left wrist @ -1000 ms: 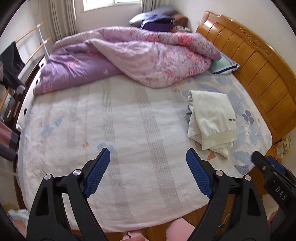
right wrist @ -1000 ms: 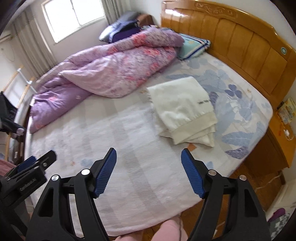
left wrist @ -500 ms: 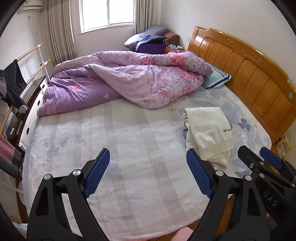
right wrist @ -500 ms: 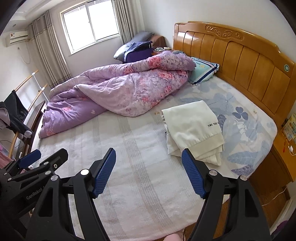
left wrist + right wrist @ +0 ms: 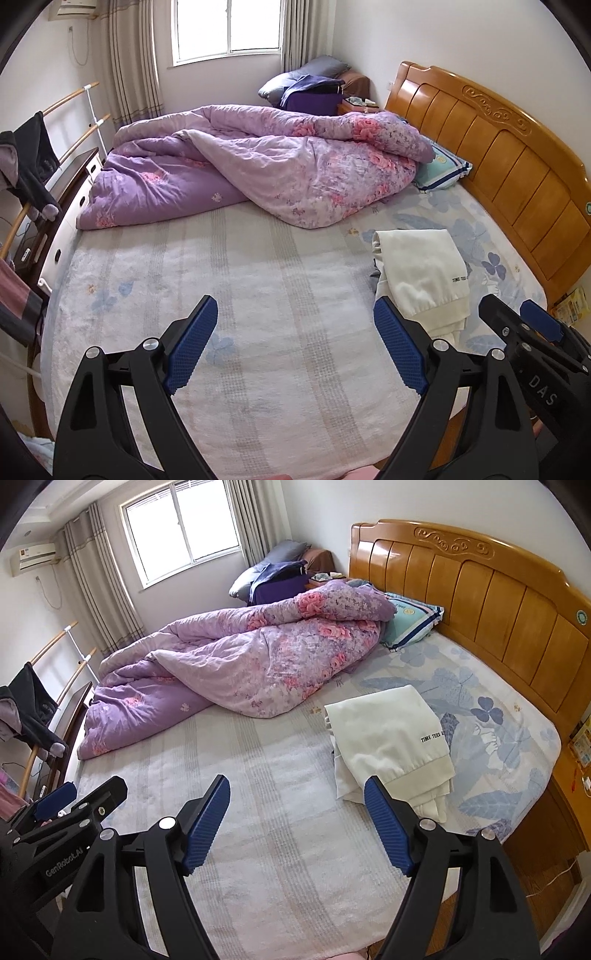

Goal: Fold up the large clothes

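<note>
Clothes to fold are not in either set of jaws right now. The left gripper [image 5: 295, 347] has its blue pads spread wide with nothing between them, only the bed below. The right gripper [image 5: 297, 825] is wide apart too, and it holds nothing.

Both grippers hang over the near part of the bed [image 5: 258, 295], which is bare towel-like sheet. The white folded garment [image 5: 421, 273] lies to the right, near the wooden headboard [image 5: 517, 162]. It has small black letters on it and looks like it is already folded. A bit of dark cloth peeks out at its left edge, so there may be another piece under it.

What could go wrong? If the jaws grab the white garment by one top layer, the fold could fall open and make a mess. If they pinch too deep, they could catch the sheet too and pull it up with the garment. The garment sits close to the right gripper's side, so the left gripper has to reach across, and the two grippers could bump each other.

Farther back lies the big purple quilt [image 5: 236, 664], all bunched up. A striped pillow [image 5: 413, 622] is tucked beside it. If the quilt is the next thing to fold, it looks heavy and puffy, and it may slip out of small pads. I cannot tell which piece comes next.
</note>
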A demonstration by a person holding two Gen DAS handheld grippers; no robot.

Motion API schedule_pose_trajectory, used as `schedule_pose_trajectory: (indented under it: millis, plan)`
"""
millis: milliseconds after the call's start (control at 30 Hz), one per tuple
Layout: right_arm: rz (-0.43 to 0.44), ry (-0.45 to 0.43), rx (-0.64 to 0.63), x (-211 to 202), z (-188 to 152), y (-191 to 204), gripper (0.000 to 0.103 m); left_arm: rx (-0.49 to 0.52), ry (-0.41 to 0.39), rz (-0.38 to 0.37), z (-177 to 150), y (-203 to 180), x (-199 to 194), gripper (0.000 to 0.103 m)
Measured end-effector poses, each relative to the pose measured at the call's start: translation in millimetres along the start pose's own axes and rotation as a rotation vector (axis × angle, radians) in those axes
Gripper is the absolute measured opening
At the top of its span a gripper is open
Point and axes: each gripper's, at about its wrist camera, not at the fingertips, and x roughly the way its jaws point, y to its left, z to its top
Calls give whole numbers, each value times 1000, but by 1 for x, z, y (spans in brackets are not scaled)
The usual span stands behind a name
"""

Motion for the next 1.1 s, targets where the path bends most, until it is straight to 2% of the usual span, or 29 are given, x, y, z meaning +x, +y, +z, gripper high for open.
schedule_pose_trajectory:
  millis: [767,1100]
  plan:
    - [-20,55,-4,12,2,0,75,22,70,-22,-1,-6,21,89]
    - [-36,64,8,14,1,-3,75,22,71,-25,-3,-6,20,89]
